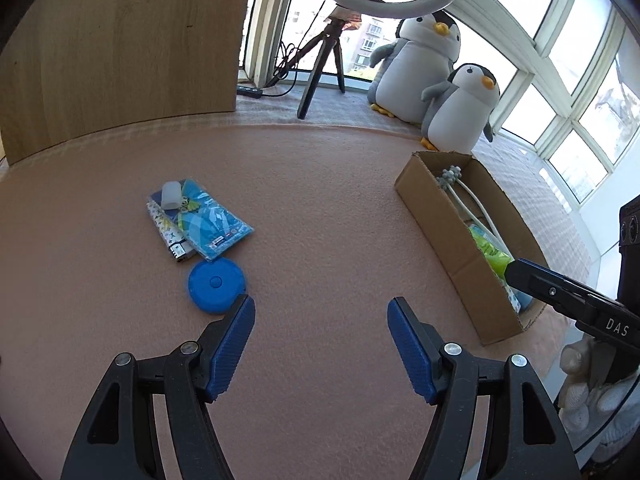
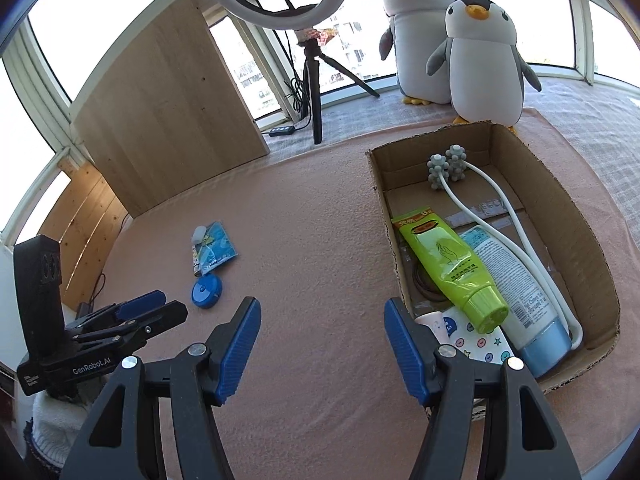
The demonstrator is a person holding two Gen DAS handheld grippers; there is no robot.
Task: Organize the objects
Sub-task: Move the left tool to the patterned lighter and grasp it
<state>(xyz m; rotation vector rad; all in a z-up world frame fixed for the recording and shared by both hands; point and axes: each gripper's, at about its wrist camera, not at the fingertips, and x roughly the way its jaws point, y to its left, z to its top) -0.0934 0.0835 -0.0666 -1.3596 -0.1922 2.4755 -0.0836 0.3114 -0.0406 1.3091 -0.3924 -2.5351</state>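
Box: the cardboard box (image 2: 592,264) lay at the right of the right wrist view, open-topped, on the pink tabletop (image 2: 312,240).
Already packed: a green tube (image 2: 448,264), a white tube (image 2: 516,284) with a blue cap, a white cord (image 2: 480,200) ending in two grey knobbed balls, a patterned packet (image 2: 480,340) and a small pink item at the near end all lay inside the box.
Still out: a blue disc (image 1: 216,286), a blue packet (image 1: 212,220), a lighter (image 1: 172,236) partly under that packet, and a small white cap (image 1: 172,196) resting on top of the pile, all lower left of centre in the left wrist view, well apart from the box.
Progress: judged from this, more than half was done; four loose things remained to be boxed.
Left hand-held gripper (image 1: 320,320): spread wide, holding nothing, its left pad just beside the disc; the disc looked like the likely next pick.
Right hand-held gripper (image 2: 320,320): spread wide, empty, by the box's near left corner.
Surroundings: two plush penguins (image 2: 452,40), a ring light on a tripod (image 2: 312,80) and a wooden board (image 2: 168,100) stood along the windows in the upper part of the frame.
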